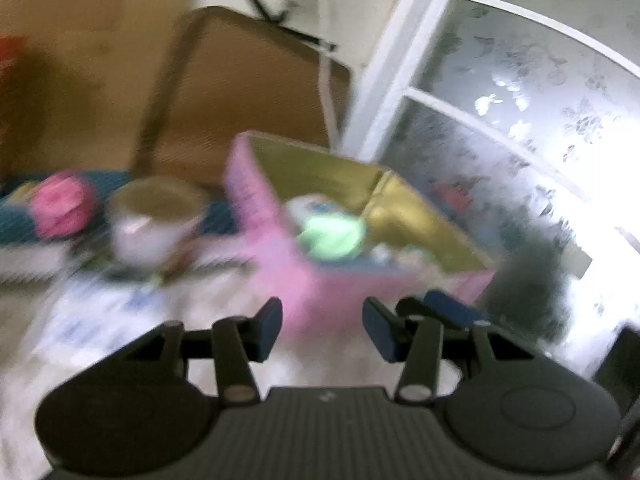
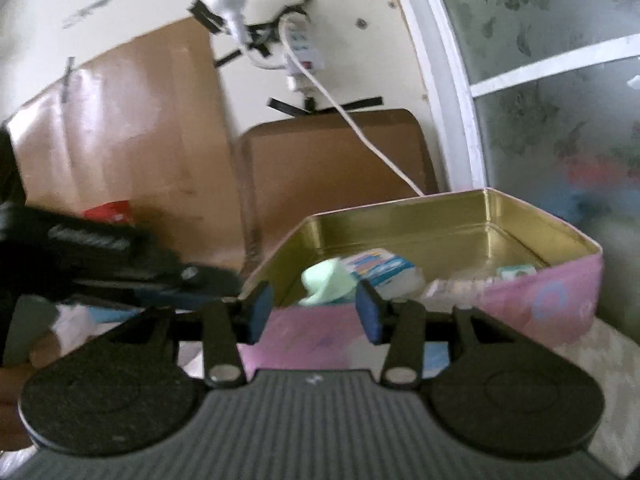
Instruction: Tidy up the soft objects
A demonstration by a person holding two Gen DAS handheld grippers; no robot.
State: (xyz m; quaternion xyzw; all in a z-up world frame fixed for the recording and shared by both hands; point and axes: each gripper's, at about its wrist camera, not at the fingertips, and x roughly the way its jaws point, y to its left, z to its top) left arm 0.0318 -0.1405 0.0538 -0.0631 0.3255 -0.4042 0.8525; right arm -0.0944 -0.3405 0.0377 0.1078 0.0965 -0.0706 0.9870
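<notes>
Both grippers, left (image 1: 322, 328) and right (image 2: 314, 310), fingers parted, empty; one pink tin (image 2: 520, 304)

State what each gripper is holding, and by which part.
Nothing is held: the left gripper and right gripper are both open and empty, in front of the pink tin.

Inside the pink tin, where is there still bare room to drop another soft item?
The pink tin has bare gold floor along its back wall and far right corner. The front is crowded: green soft item, white packet, small items along the front wall. Both tongs are empty.
</notes>
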